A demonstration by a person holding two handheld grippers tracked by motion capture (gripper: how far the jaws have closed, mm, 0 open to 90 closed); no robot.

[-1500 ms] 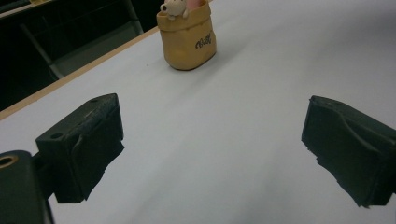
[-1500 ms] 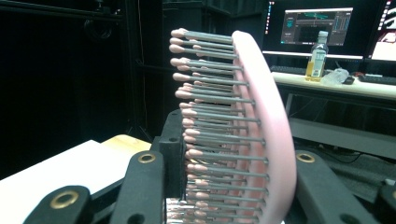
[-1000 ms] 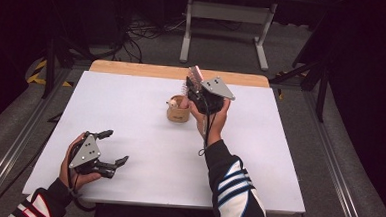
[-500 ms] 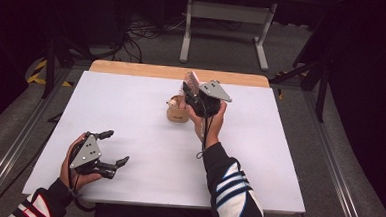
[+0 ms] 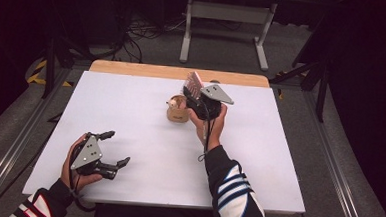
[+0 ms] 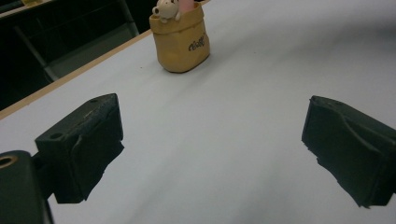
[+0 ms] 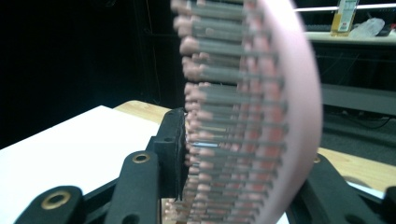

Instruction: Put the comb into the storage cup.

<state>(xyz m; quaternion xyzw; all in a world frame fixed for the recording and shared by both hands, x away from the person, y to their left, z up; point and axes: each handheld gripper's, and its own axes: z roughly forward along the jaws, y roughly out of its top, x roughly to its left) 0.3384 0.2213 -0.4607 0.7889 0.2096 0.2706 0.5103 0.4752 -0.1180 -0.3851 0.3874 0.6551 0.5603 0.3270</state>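
While clamped | pink hairbrush (image 7: 243,116) between right gripper (image 7: 243,154) jaws

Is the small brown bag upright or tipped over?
Upright. The bag stands on its base on the table, its opening facing up, with a plush toy peeking out.

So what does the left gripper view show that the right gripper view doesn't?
Left gripper view: a tan pouch with a plush toy peeking out, standing on the white table beyond the open left tool. Right gripper view: a pink hairbrush up close, bristles facing left. Shared: the white table with its wooden edge.
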